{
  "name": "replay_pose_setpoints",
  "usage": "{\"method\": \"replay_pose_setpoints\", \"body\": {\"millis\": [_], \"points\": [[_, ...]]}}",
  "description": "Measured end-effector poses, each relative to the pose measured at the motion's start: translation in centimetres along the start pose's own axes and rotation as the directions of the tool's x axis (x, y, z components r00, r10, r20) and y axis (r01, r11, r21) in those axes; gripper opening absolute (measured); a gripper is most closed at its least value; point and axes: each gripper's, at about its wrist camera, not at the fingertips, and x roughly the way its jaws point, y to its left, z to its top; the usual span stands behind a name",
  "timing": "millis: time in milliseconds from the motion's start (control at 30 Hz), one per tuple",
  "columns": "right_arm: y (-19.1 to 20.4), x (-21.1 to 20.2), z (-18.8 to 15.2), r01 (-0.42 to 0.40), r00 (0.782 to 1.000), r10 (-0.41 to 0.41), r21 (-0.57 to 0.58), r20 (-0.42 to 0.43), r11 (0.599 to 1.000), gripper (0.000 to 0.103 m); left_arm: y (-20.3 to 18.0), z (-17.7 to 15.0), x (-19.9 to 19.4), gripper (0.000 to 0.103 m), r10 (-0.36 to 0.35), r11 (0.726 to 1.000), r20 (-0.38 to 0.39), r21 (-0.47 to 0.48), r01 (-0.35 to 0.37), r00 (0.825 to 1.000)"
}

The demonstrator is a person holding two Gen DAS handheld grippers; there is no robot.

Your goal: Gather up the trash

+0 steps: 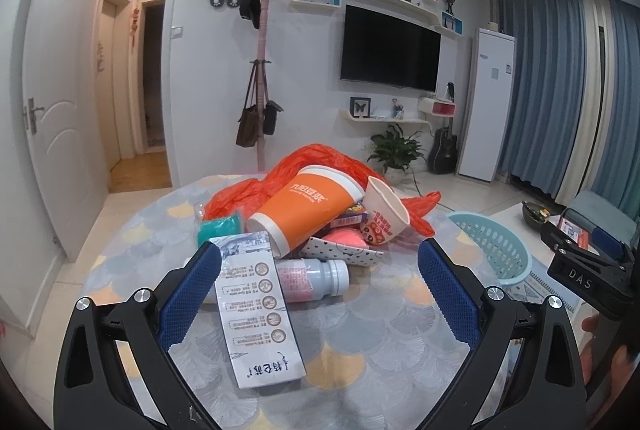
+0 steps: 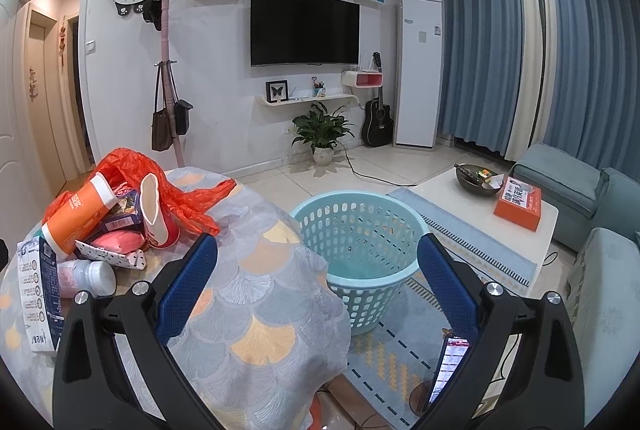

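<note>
Here our open, empty left gripper [image 1: 320, 286] faces the milk carton [image 1: 256, 310], lying lengthwise toward us on the bench [image 1: 380, 342]; the open right gripper [image 2: 318, 284] is farther.

Trash heap on my table: white carton [image 1: 256, 314] lying flat in front, pill bottle [image 1: 312, 277] on its side, tipped orange cup [image 1: 306, 207], tilted paper cup [image 1: 382, 216] and orange bag [image 1: 320, 165] behind (crumpled). Light-blue basket [image 2: 360, 230] stands upright on the floor beside.
</note>
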Motion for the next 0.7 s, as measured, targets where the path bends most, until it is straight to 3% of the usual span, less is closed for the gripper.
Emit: {"method": "replay_pose_setpoints", "body": {"millis": [400,700], "points": [[0.0,0.0,0.0,-0.004,1.000,0.004,-0.002,-0.003,1.000,0.092,1.1,-0.3,0.1,0.096,0.045,0.999,-0.006,-0.020,-0.045,0.999],[1.7,1.0,-0.6,-0.081,0.996,0.079,-0.032,-0.047,0.996,0.066,5.4,-1.5,0.8,0.096,0.104,0.988,-0.096,-0.107,-0.114,0.990]]}}
